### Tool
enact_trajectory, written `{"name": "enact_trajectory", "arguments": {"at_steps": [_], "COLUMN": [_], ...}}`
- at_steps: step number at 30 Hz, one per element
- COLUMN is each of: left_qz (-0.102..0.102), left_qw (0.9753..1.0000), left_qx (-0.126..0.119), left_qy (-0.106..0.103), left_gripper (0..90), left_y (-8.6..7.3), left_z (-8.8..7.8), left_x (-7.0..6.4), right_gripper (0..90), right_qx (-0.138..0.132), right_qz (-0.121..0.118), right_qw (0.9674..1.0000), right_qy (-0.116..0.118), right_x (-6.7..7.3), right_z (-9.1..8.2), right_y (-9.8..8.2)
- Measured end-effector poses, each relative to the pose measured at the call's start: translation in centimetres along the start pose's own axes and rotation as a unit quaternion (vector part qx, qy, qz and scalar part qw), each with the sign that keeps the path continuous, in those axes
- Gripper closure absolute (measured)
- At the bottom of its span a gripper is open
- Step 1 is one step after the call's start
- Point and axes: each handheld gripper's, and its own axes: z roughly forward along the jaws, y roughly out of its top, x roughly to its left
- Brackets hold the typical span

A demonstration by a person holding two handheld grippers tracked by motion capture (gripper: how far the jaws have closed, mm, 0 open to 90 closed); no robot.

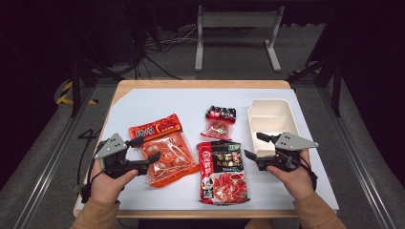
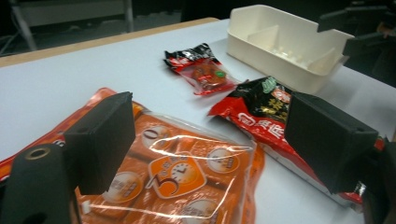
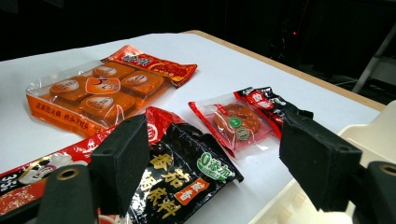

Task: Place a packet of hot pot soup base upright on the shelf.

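- On the surface (image 1: 143,102): orange pack (image 1: 164,149) lies flat near left, under left gripper (image 1: 146,149), jaws released, straddling it.
- Right gripper (image 1: 254,145) released, empty, beside tray (image 1: 271,114).
- Likely best: lower left, pinch pack's edge, not the slick middle.

I read a large "5" on the orange packet (image 2: 177,175) — and "0添加" on the red-black pouch (image 3: 187,179).
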Motion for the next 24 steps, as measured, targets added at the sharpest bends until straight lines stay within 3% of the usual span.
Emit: {"name": "enact_trajectory", "arguments": {"at_steps": [10,15,19,20,24], "left_qz": [0.03,0.022,0.021,0.016,0.007], "left_qw": [0.9981,0.9975,0.9973,0.9971,0.9967], "left_qx": [0.041,0.043,0.041,0.037,0.038], "left_qy": [-0.035,-0.051,-0.056,-0.065,-0.071], "left_gripper": [16.7,16.6,16.6,16.7,18.2], "left_y": [1.7,2.2,2.6,2.9,3.2], "left_z": [4.1,5.5,6.1,6.5,7.4], "left_x": [-1.3,-1.4,-1.5,-1.6,-1.7], "right_gripper": [27.1,27.3,34.5,43.4,46.2], "right_qx": [-0.003,0.002,0.015,0.013,0.008], "right_qz": [0.008,0.01,0.006,0.012,0.004], "right_qw": [1.0,1.0,0.9999,0.9997,0.9998], "right_qy": [-0.002,0.001,0.002,0.018,0.02], "right_x": [-0.3,-0.3,-0.3,-0.2,-0.2], "right_z": [-0.3,-0.3,-0.4,-0.4,-0.4], "right_y": [0.3,0.2,0.1,0.1,0.2]}}
